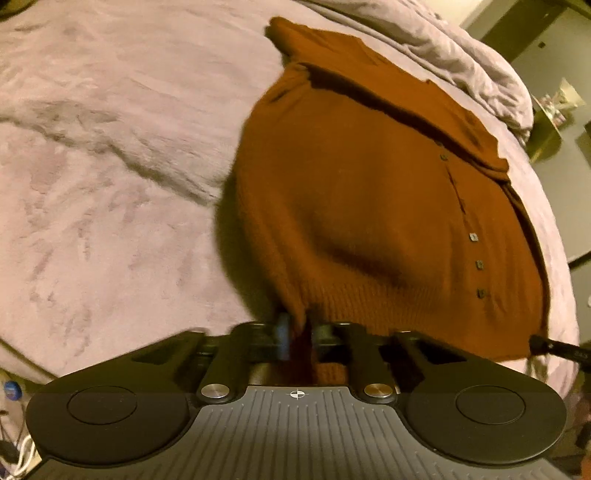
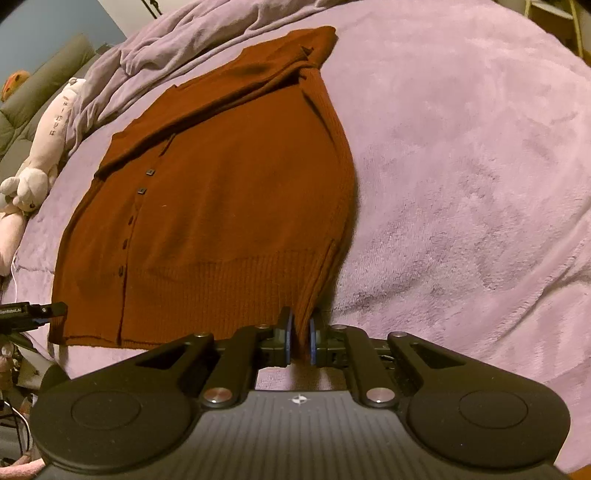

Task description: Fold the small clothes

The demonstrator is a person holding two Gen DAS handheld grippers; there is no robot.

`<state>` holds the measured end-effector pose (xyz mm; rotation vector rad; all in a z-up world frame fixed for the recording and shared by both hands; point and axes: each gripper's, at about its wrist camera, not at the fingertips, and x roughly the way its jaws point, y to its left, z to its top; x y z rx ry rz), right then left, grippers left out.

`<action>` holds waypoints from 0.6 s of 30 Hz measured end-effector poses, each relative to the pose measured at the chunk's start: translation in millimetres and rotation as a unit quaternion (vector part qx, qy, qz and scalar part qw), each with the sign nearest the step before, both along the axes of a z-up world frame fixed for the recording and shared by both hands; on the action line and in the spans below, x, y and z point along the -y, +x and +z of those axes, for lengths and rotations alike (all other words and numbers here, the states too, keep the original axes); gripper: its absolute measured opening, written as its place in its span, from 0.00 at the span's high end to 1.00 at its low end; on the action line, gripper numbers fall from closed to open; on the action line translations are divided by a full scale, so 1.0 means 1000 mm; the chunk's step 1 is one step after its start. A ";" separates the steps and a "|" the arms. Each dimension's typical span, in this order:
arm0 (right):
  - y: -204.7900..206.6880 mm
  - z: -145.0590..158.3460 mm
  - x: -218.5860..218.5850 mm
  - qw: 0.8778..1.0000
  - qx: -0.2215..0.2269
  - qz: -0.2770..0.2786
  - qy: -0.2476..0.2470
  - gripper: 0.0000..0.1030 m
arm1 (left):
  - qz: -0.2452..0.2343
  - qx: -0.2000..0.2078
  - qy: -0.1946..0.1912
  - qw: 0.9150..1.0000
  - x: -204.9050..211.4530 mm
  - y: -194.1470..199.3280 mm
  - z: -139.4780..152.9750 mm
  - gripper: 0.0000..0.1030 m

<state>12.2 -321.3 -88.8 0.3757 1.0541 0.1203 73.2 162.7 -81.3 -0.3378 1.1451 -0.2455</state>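
Observation:
A rust-brown knit cardigan with small dark buttons lies on a pink fleece blanket; it also shows in the right wrist view. My left gripper is shut on the ribbed hem at the cardigan's near left corner, which is lifted off the blanket. My right gripper is shut on the hem at the near right corner, with cloth pinched between the blue pads. The left gripper's tip also shows at the left edge of the right wrist view. A sleeve lies folded across the far part of the cardigan.
The pink blanket covers the bed around the cardigan. A crumpled duvet is bunched at the far edge. A white plush toy lies by the bed's left side. A small gold side table stands beyond the bed.

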 end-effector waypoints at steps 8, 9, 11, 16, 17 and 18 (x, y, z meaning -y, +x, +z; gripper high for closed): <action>0.006 0.007 0.009 0.999 0.008 -0.002 0.050 0.96 | -0.017 0.042 -0.022 0.999 0.010 0.010 0.033 0.92; 0.009 0.012 0.009 0.998 0.016 -0.002 0.057 0.96 | -0.015 0.056 -0.028 0.998 0.010 0.014 0.043 0.92; 0.017 0.025 0.010 0.997 0.039 -0.002 0.061 0.96 | -0.013 0.085 -0.033 0.996 0.011 0.026 0.060 0.92; 0.058 0.057 0.008 0.993 0.102 -0.010 0.052 0.96 | -0.002 0.143 -0.026 0.989 0.017 0.071 0.088 0.92; 0.068 0.060 0.006 0.992 0.114 -0.012 0.045 0.96 | 0.006 0.149 -0.024 0.988 0.017 0.082 0.089 0.92; 0.078 0.062 0.004 0.992 0.125 -0.013 0.034 0.96 | 0.016 0.152 -0.023 0.988 0.018 0.094 0.088 0.92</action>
